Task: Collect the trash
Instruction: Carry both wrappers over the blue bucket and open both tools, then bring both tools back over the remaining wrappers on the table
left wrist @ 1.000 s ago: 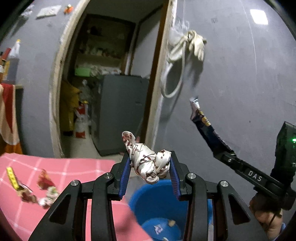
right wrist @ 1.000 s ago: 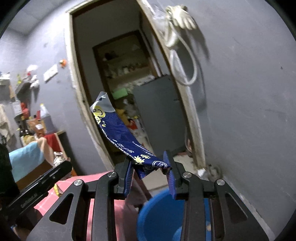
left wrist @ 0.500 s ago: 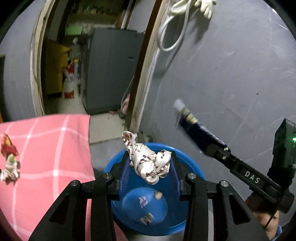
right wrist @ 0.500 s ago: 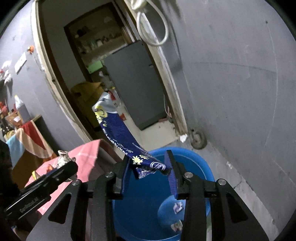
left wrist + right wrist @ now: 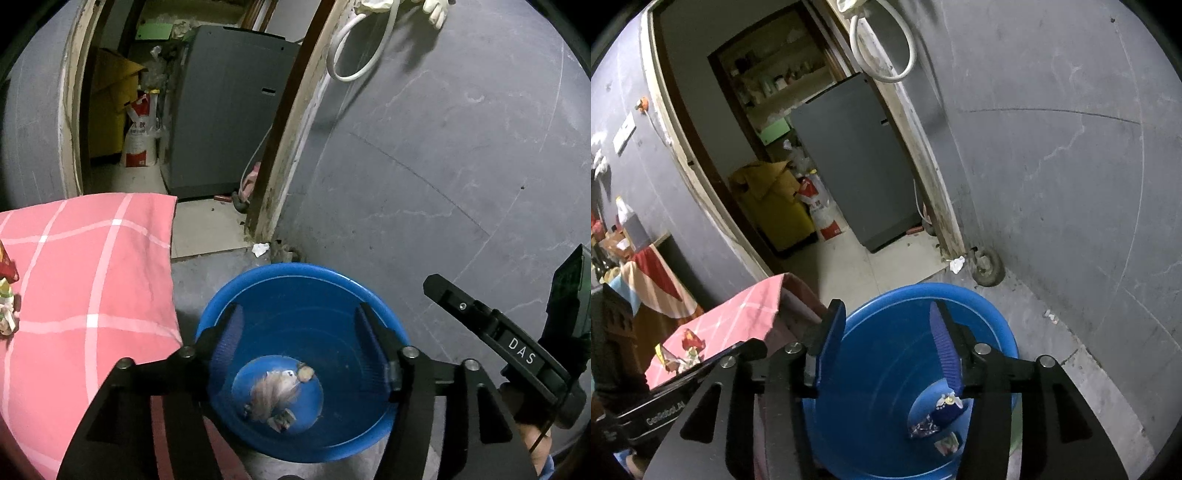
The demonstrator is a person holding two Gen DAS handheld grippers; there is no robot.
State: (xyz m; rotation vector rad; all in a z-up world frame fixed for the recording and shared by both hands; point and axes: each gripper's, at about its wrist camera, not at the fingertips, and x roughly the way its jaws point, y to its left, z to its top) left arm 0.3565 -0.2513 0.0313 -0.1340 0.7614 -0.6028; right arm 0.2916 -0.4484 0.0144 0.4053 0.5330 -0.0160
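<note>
blue ribbed pads spreading on the left gripper, jaws opening with nothing pressed between them, poised right over the blue plastic tub. down through that gap, the crumpled white wrapper shows blurred over the tub's floor, among a few small scraps. over on the right gripper, same story: jaws opening, no thing gripped, though the dark blue snack packet sits just under the tip of the right-hand finger and i cannot tell whether it touches the pad. that packet is down inside the tub, near its floor, with another small wrapper below it. moving outward, the tub stands on the grey floor beside a pink checked cloth on the left, where more trash lies at the far left edge. in the right wrist view that cloth carries a red and yellow wrapper. behind, a grey wall, an open doorway, and a grey cabinet within.
</note>
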